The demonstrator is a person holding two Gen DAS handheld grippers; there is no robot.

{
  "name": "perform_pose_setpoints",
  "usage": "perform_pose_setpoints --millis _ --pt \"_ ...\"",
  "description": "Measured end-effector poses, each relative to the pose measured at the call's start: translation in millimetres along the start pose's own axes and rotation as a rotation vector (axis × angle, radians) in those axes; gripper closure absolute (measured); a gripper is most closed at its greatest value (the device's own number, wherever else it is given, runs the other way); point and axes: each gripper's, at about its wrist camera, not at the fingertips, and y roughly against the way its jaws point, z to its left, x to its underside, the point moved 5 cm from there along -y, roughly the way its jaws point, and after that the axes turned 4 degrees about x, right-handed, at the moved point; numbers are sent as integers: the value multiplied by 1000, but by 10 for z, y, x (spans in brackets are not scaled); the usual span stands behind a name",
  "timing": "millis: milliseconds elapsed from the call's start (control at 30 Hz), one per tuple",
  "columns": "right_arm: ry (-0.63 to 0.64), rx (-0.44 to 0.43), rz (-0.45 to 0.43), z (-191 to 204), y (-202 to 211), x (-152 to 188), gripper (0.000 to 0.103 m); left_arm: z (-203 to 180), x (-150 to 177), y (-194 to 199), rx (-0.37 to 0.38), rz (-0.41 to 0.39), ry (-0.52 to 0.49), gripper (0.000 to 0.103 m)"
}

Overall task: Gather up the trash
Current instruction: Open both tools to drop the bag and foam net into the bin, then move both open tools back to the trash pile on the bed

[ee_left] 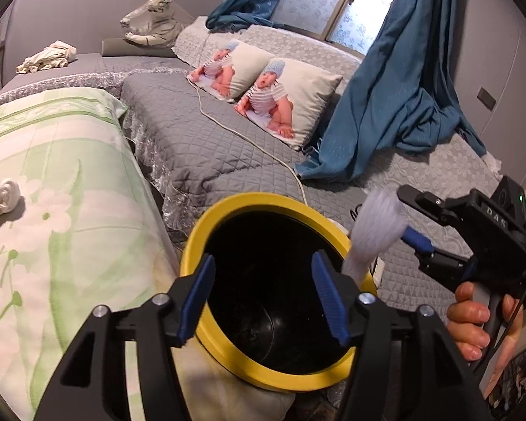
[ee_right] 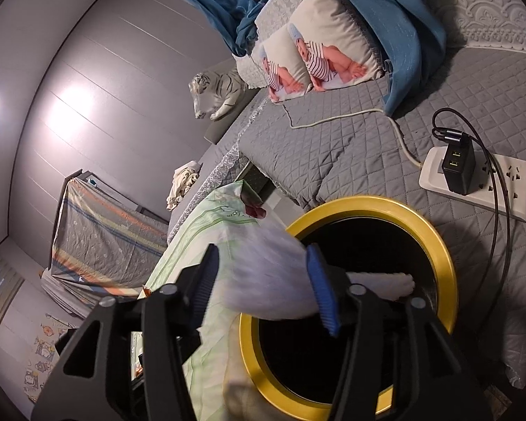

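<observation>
A black trash bin with a yellow rim [ee_left: 207, 224] stands beside the bed; it also shows in the right wrist view [ee_right: 435, 235]. My left gripper [ee_left: 263, 301] is open, its jaws straddling the bin's near rim. My right gripper [ee_left: 406, 217] hovers over the bin's right edge with a white crumpled tissue [ee_left: 375, 224] blurred at its fingertips. In the right wrist view the gripper [ee_right: 263, 284] is wide open and the tissue [ee_right: 270, 280] lies blurred between the jaws over the bin's mouth. Another white wad [ee_left: 0, 198] lies on the green floral bedding.
A grey quilted bed [ee_left: 200, 140] carries two baby-print pillows [ee_left: 287, 98], a white cable [ee_left: 249, 140] and a blue curtain [ee_left: 396, 98]. A power strip [ee_right: 480, 179] with a black charger lies next to the bin. A plush tiger [ee_left: 150, 21] sits far back.
</observation>
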Motion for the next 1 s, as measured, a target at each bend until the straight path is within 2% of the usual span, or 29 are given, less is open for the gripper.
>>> perform_pose_setpoints --millis 67,333,700,1000 --pt "-2 5 -8 12 22 -12 46 49 -38 91 -7 -26 10 38" --pt "57 -8 -38 254 130 0 43 267 -240 620 -86 -150 7 27" --pt "250 -91 -39 1119 87 221 36 746 -432 1624 -272 -315 12 15" --pt "390 -141 1 1853 -133 547 33 1358 -336 2382 -415 -391 81 15"
